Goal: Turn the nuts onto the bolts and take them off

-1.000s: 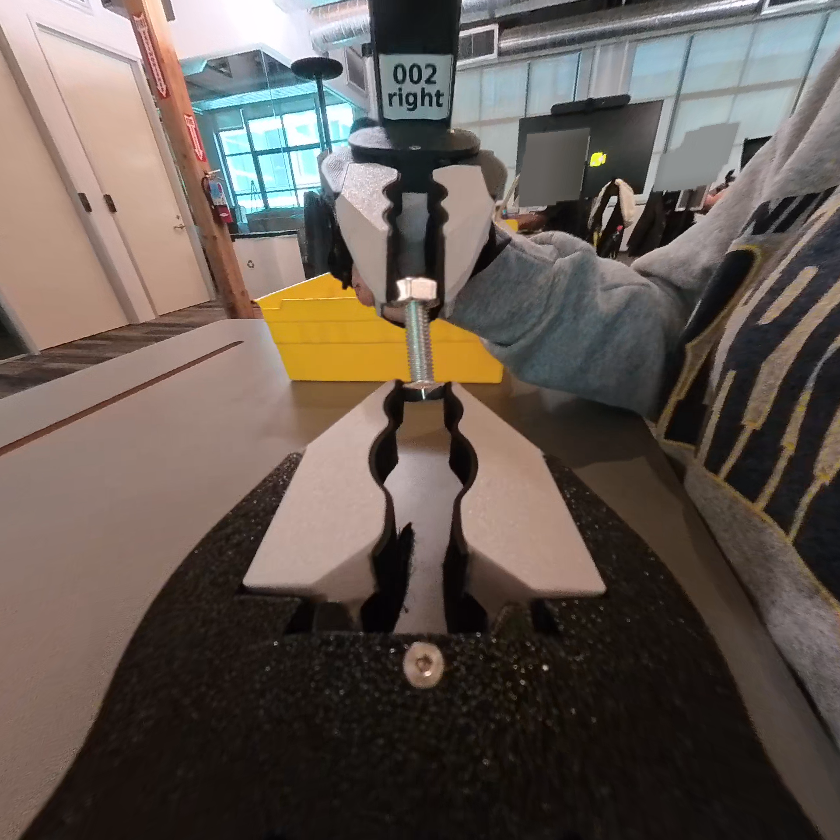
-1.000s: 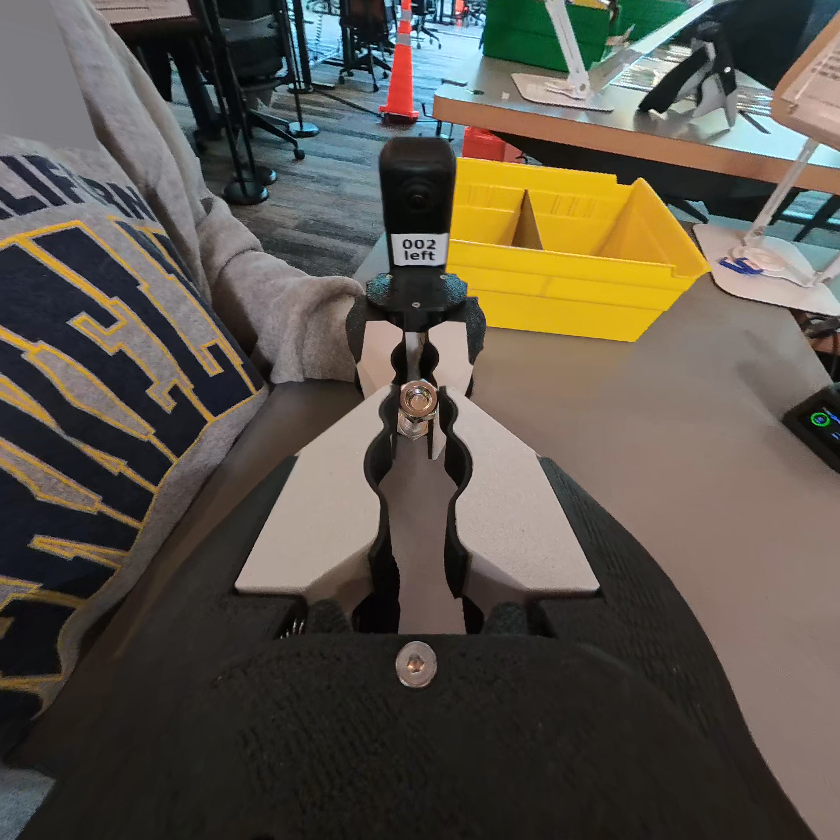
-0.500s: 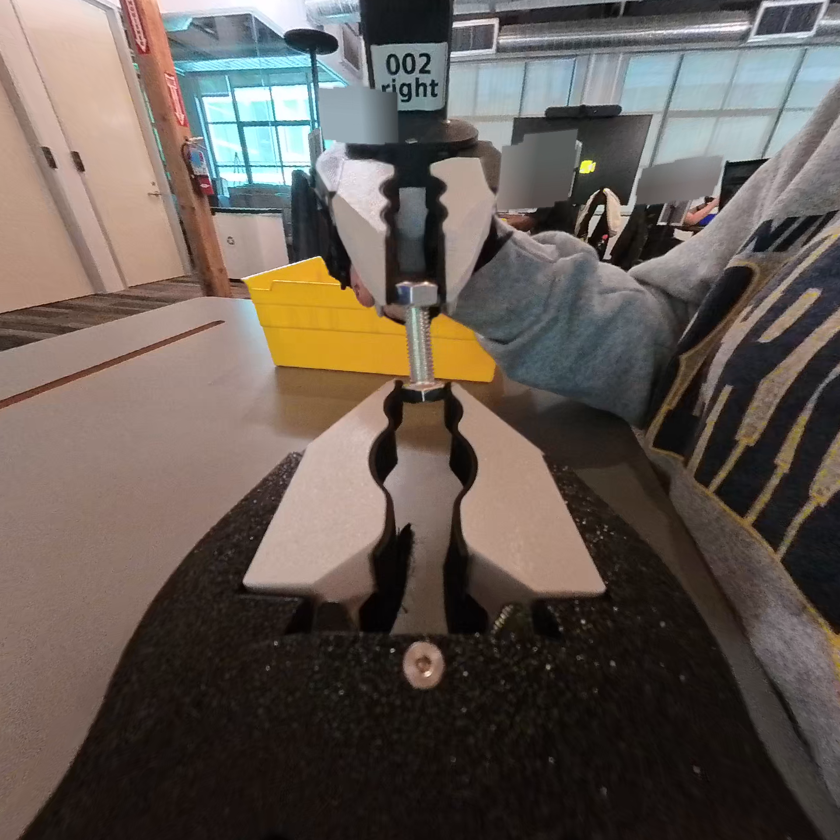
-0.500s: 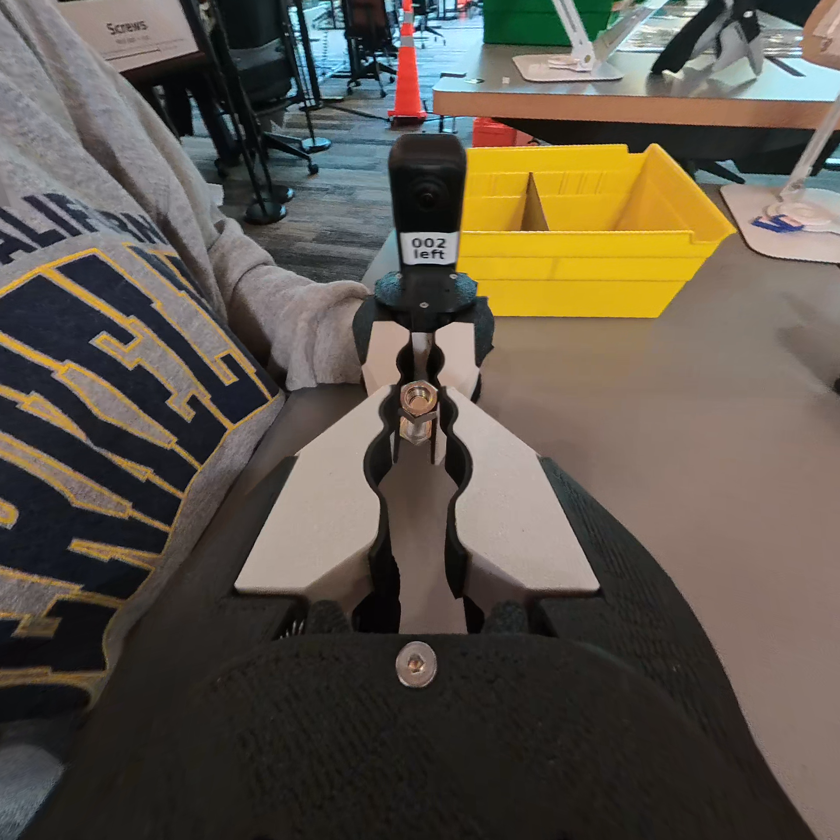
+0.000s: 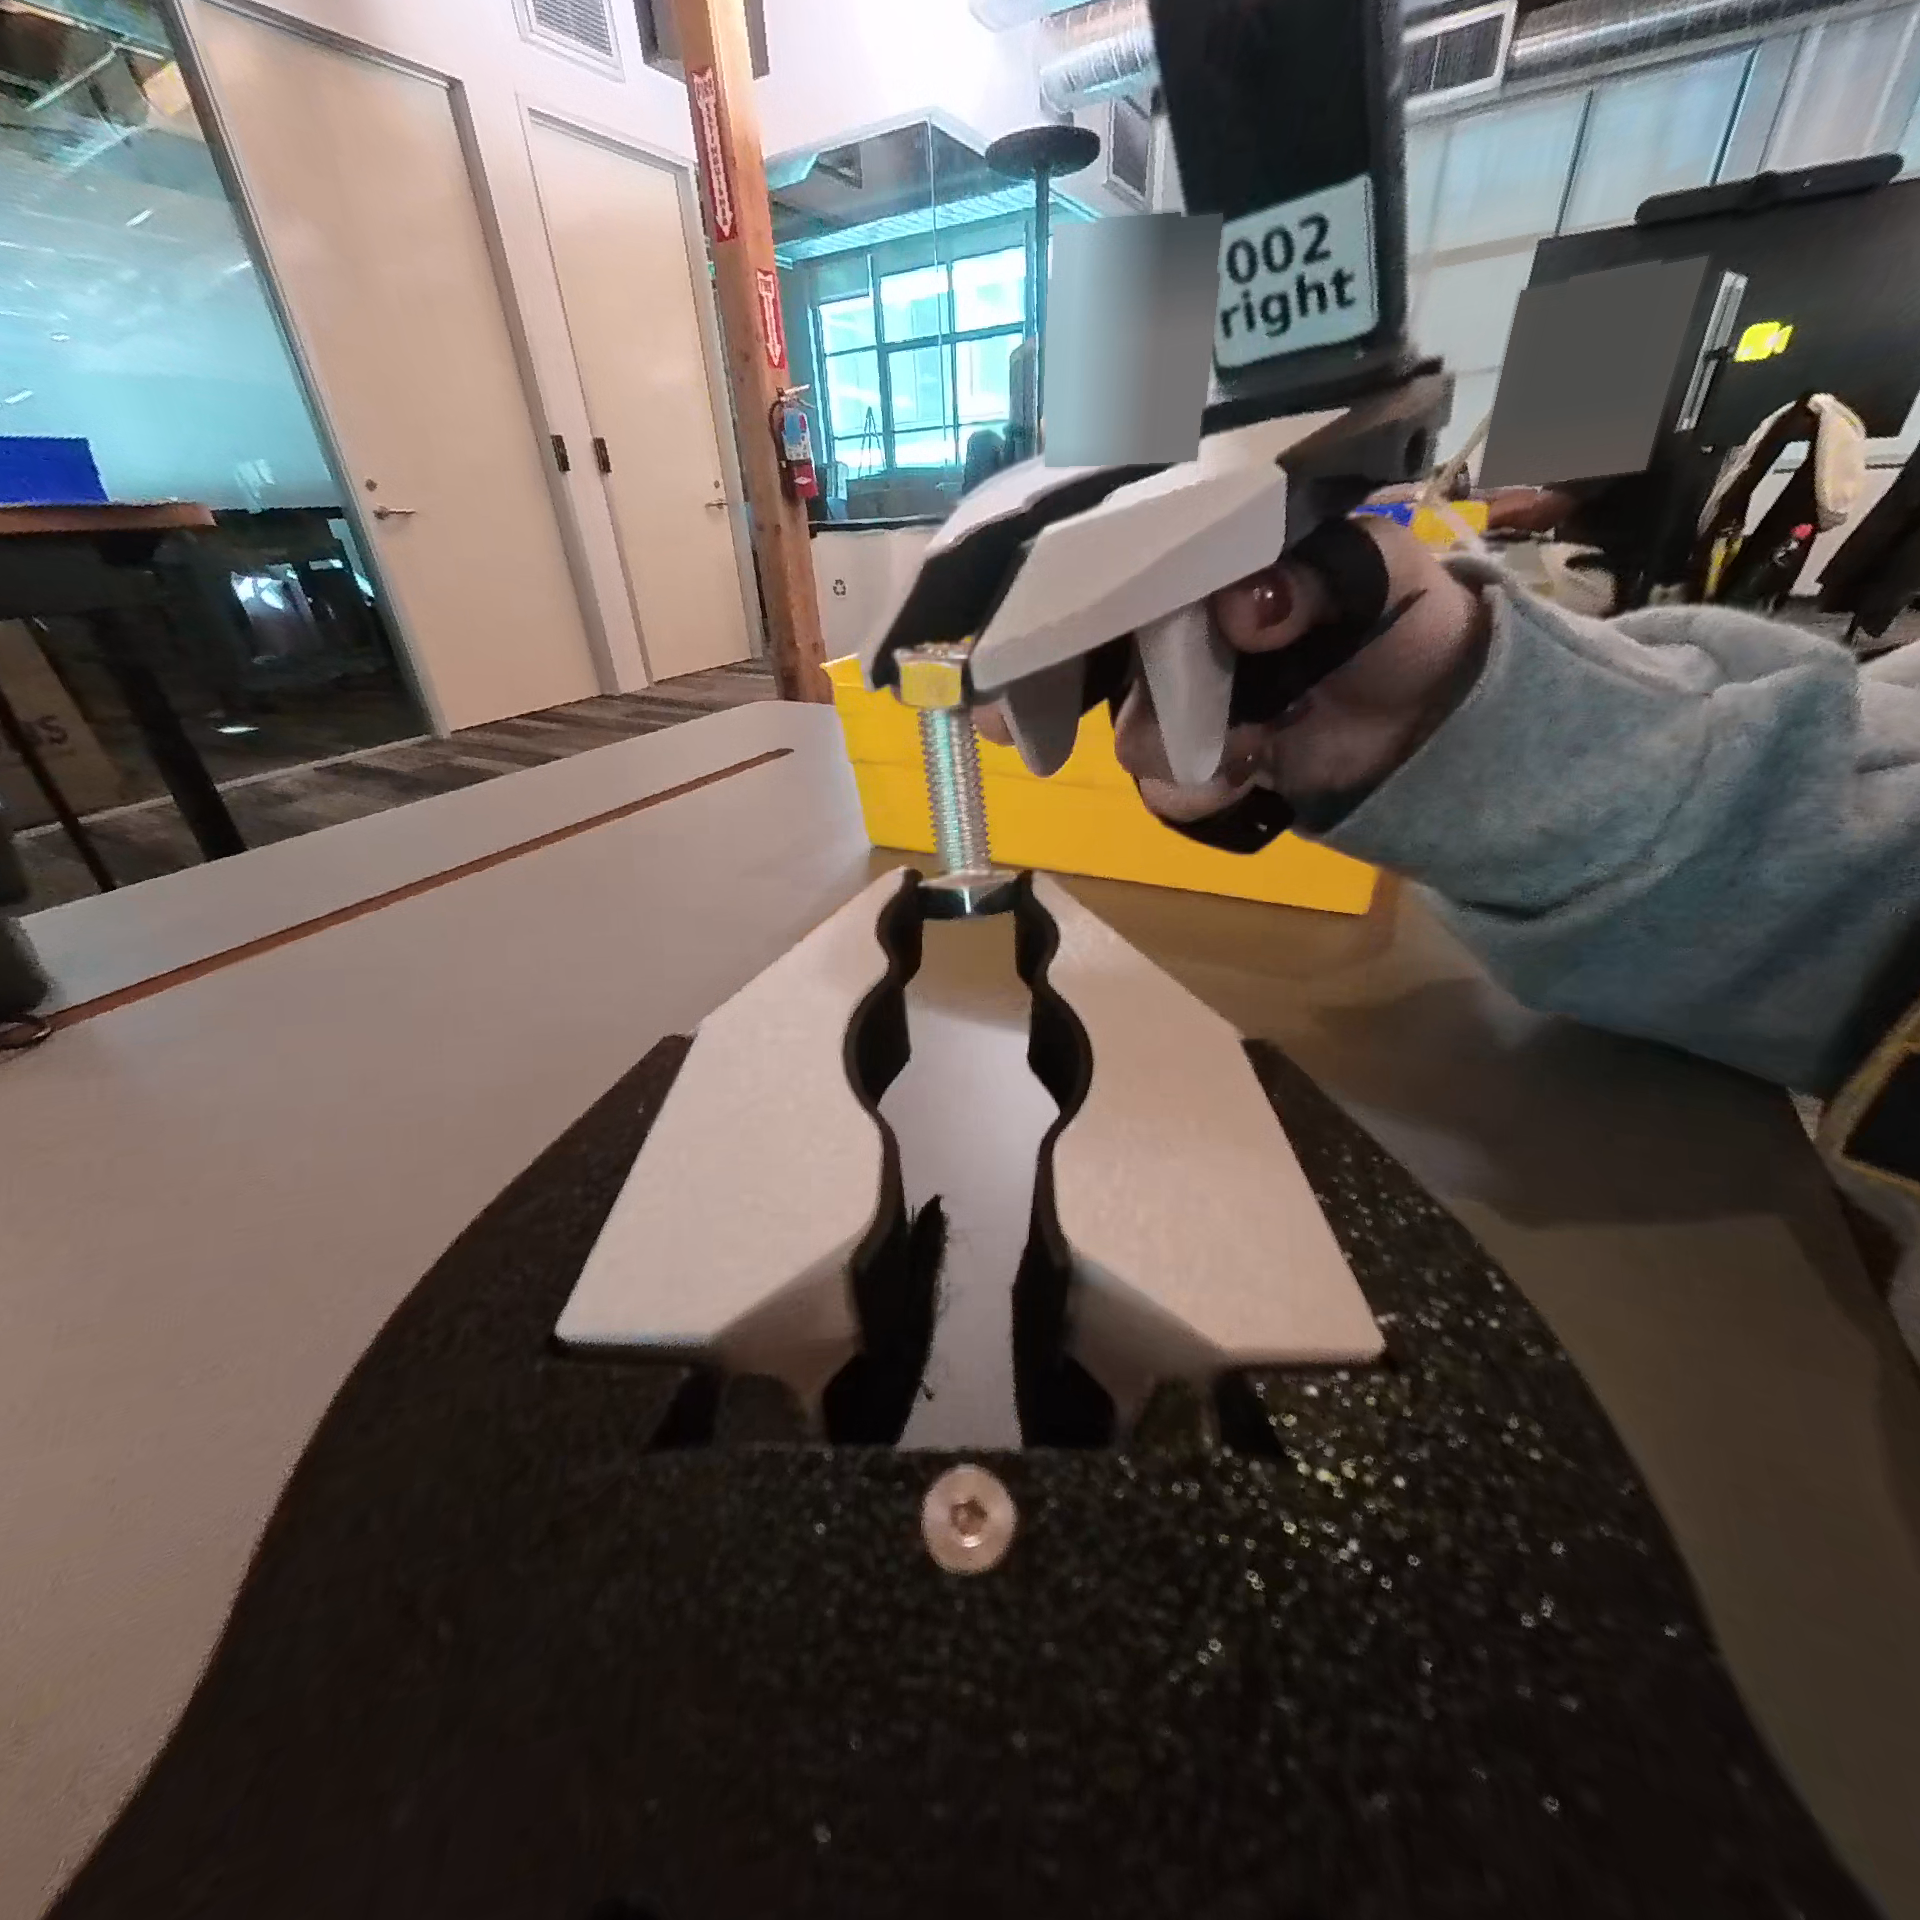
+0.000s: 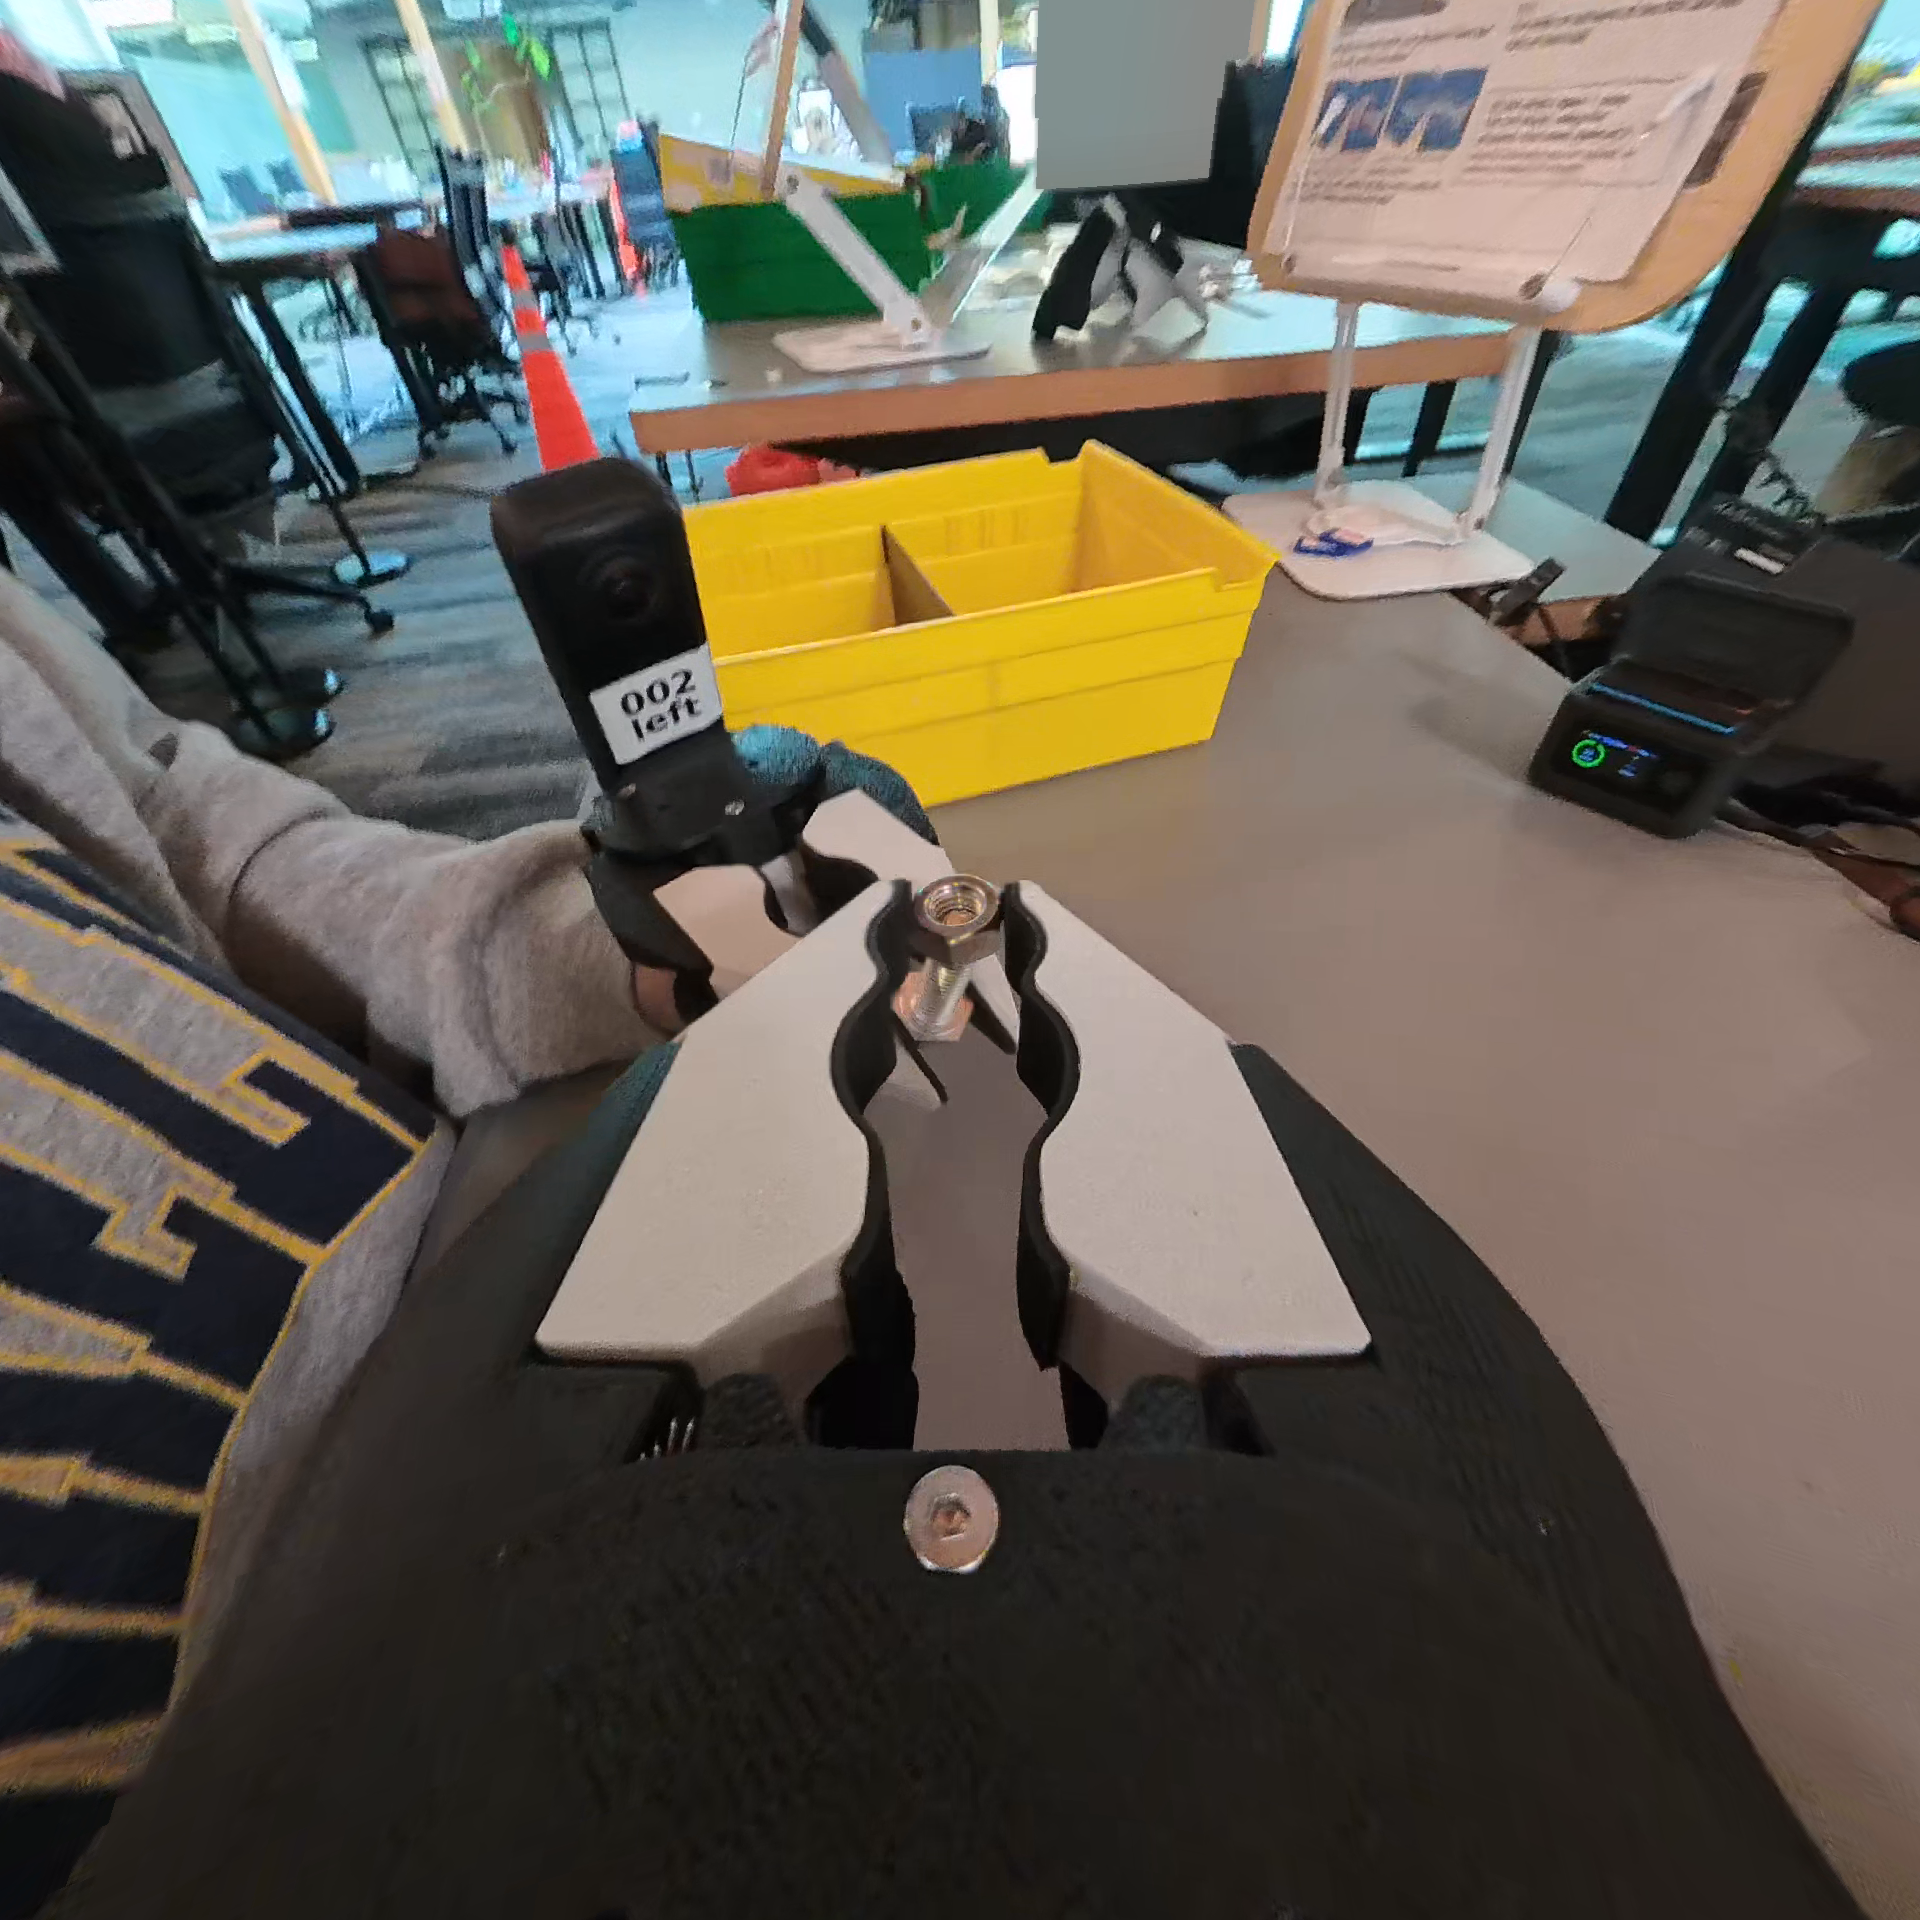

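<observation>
A: Grey table (image 6: pixel 1455 1039) in an open office. Yellow bin (image 6: pixel 987 686) at the far edge, small black device with a lit screen (image 6: pixel 1683 727) off to the right. Where's the hardware?

B: In the air above the table, between the two tools. Bolt (image 5: pixel 956 790) stands upright. The left gripper (image 5: pixel 966 904) is narrowed onto its hex head at the bottom, right at the fingertip notch. The right gripper (image 6: pixel 951 914) is closed on the nut (image 6: pixel 951 920) at the top end.

A: Why that split?

B: My read: the lower claw pins the head so the bolt can't spin, while the upper one comes in level from the side, flats caught in the notch, so a wrist roll turns the nut.

A: How far on is it?

B: Barely, I'd say. Its bore looks open from above, and a long run of bare thread shows below it. On or off, I can't tell which way it's going.

A: Blind spots?

B: Thread engagement inside the nut is hidden. The bin's floor is out of sight behind its walls, so spare nuts or bolts can't be counted. In the left wrist view the head is mostly buried between the tips.

A: Risk?

B: A tip-only grip on both ends. Any tilt could cross-thread it or drop it.
</observation>
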